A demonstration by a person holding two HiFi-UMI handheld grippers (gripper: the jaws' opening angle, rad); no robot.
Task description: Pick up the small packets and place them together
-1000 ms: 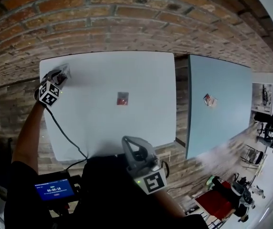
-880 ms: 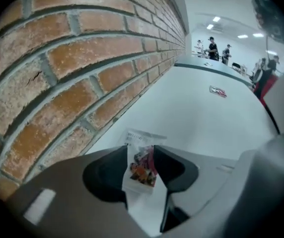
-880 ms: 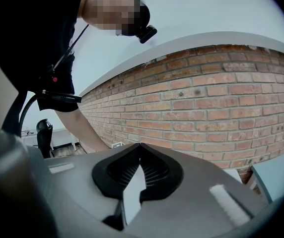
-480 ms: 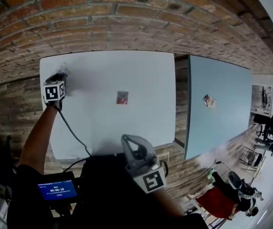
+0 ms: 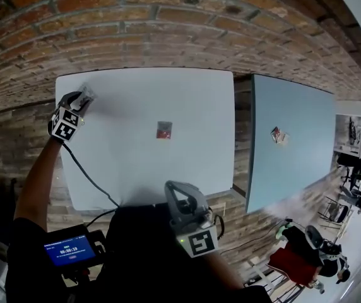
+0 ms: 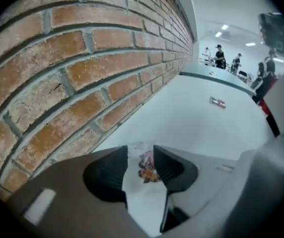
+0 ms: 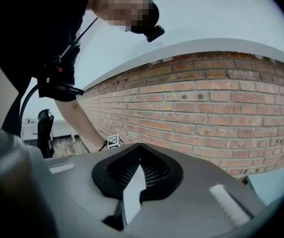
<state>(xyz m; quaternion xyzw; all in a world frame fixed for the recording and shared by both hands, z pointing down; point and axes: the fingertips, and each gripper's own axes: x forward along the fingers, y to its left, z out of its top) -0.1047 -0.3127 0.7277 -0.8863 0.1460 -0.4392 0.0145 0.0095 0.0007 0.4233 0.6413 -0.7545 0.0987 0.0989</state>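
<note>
My left gripper (image 5: 79, 101) is at the far left corner of the white table (image 5: 136, 169). Its jaws are closed on a small clear packet (image 6: 147, 166) with red and orange contents, and the pads touch it on both sides. In the head view the packet (image 5: 87, 93) shows at the fingertips. A red packet (image 5: 163, 130) lies in the middle of the white table, also visible as the red packet (image 6: 217, 102) in the left gripper view. A third packet (image 5: 277, 134) lies on the blue-grey table (image 5: 294, 169). My right gripper (image 5: 179, 197) hangs near my body, shut and empty, its jaws meeting in the right gripper (image 7: 138, 155) view.
A brick wall (image 5: 168, 30) runs along the far side of both tables, close to the left gripper. A gap (image 5: 240, 137) separates the two tables. A cable (image 5: 86, 178) trails from the left gripper. People and chairs (image 5: 357, 169) are far right.
The left gripper twisted at the wrist and turned back, staying at the table's far left corner with the packet. The right gripper has barely moved.
</note>
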